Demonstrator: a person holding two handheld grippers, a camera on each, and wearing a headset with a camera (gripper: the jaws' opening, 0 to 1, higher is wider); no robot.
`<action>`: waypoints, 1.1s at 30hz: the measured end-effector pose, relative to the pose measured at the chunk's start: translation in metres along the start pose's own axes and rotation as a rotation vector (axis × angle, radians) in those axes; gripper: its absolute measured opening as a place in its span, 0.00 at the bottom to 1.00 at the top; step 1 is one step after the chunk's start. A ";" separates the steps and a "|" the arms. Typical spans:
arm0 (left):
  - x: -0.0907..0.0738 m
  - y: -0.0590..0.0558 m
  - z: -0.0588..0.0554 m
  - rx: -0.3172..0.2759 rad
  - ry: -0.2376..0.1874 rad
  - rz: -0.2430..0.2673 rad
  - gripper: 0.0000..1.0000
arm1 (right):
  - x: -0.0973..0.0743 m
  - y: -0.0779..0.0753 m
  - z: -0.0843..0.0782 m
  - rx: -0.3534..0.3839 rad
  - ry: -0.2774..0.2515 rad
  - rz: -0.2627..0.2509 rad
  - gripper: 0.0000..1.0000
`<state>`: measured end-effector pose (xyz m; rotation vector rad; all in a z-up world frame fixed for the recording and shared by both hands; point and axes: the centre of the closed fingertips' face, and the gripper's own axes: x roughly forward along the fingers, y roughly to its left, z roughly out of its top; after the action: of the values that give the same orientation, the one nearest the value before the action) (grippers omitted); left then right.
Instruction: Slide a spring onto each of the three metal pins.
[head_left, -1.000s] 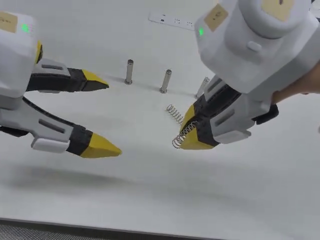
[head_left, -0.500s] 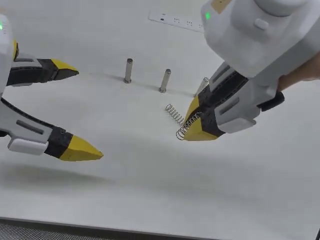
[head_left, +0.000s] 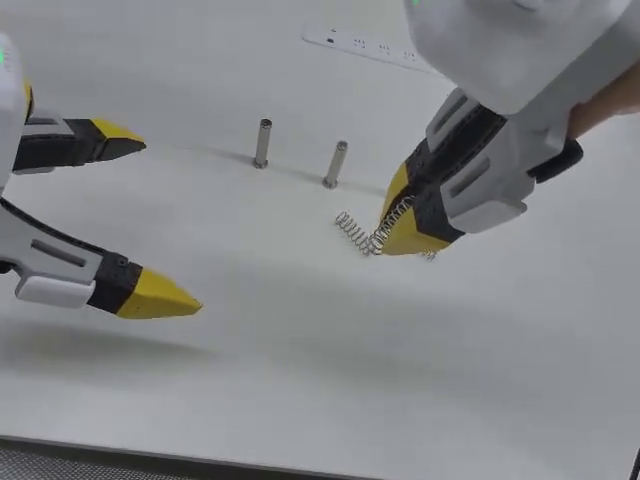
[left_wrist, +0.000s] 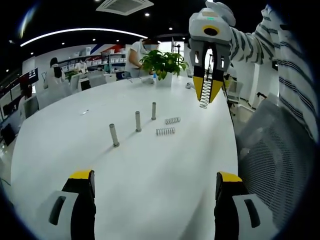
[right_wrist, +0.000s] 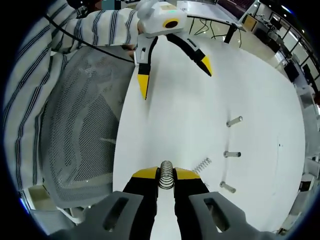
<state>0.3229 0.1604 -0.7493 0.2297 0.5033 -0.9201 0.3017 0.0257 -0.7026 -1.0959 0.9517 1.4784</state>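
Between the yellow tips of your right claw (head_left: 402, 228) a spring (head_left: 390, 225) is clamped, held above the worktop (head_left: 320, 380). Just beside it lies a second spring (head_left: 350, 228) (flat, loose), with three bare pins (left_wrist: 137, 121) standing beyond. Your left claw (head_left: 155, 222) gapes wide and empty, well apart.

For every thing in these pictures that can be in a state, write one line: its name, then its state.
left gripper: open, holding nothing.
right gripper: shut on the held spring.
held spring: clamped between the right gripper's jaws, lifted off the table.
loose springs: lying flat on the table, on no pin.
metal pins: upright, all three bare.
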 end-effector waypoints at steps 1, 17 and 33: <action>0.000 0.001 -0.002 -0.004 0.004 0.003 0.98 | -0.001 -0.002 0.002 -0.007 0.003 -0.002 0.08; -0.013 0.020 0.011 -0.009 -0.038 0.078 0.97 | -0.005 -0.036 0.018 -0.089 0.036 -0.040 0.08; -0.015 0.024 0.009 -0.034 -0.030 0.089 0.97 | -0.006 -0.086 0.037 -0.118 0.034 -0.091 0.08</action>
<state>0.3379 0.1816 -0.7341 0.2056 0.4768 -0.8270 0.3807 0.0736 -0.6881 -1.2377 0.8353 1.4598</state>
